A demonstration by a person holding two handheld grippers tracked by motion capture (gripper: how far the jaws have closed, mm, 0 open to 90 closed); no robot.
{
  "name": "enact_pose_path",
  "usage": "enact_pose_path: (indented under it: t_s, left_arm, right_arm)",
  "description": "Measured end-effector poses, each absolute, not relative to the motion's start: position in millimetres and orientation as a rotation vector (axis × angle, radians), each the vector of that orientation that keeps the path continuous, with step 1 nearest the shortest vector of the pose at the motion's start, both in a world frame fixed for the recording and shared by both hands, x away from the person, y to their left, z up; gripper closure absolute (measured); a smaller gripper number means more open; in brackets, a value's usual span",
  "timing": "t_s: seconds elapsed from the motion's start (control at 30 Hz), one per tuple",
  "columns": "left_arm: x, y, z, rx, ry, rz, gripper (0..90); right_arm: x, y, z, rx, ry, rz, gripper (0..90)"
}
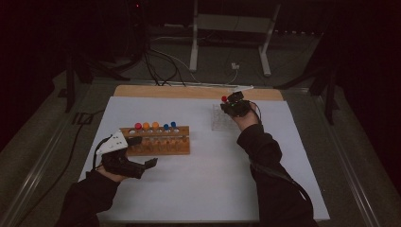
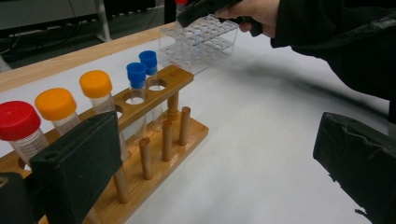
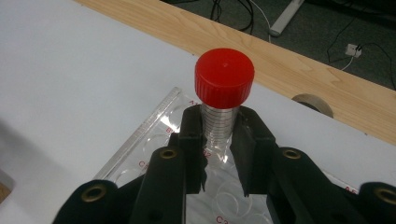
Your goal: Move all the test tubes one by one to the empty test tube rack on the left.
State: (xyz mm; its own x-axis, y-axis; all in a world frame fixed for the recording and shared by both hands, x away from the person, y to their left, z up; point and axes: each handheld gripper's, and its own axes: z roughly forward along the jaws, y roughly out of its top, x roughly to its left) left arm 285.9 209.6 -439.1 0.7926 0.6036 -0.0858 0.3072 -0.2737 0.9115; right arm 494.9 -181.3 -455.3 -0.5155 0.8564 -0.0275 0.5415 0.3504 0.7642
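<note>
My right gripper (image 1: 231, 105) (image 3: 219, 140) is shut on a clear tube with a red cap (image 3: 224, 77) (image 1: 224, 99), gripping it just under the cap. It holds the tube upright over the clear plastic rack (image 1: 219, 120) (image 3: 149, 144) at the far right of the white mat. A wooden rack (image 1: 156, 142) (image 2: 159, 140) at the left centre holds several capped tubes: one red (image 2: 18, 119), two orange (image 2: 56, 103) and two blue (image 2: 136, 73). My left gripper (image 1: 143, 151) (image 2: 219, 163) is open at the wooden rack's near left end, with nothing between its jaws.
A white mat (image 1: 203, 175) covers the table, with a bare wooden strip (image 1: 198, 92) along the far edge. A roll of tape (image 3: 312, 103) lies on that strip. Cables and metal stand legs (image 1: 194, 52) are on the floor beyond.
</note>
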Motion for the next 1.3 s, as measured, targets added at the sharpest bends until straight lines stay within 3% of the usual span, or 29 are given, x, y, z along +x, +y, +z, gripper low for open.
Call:
enact_pose_path:
  t_s: [0.73,1.3]
  left_arm:
    - [287.3,206.7,-436.7,1.876,0.687,0.323,1.9]
    - [290.3,195.1,-431.5,1.872,0.667,0.284,2.0]
  right_arm:
    - [473.9,-184.7,-406.9,1.11,2.128,1.053,74.9]
    - [405.4,-177.8,-400.9,0.88,2.295,1.168,74.9]
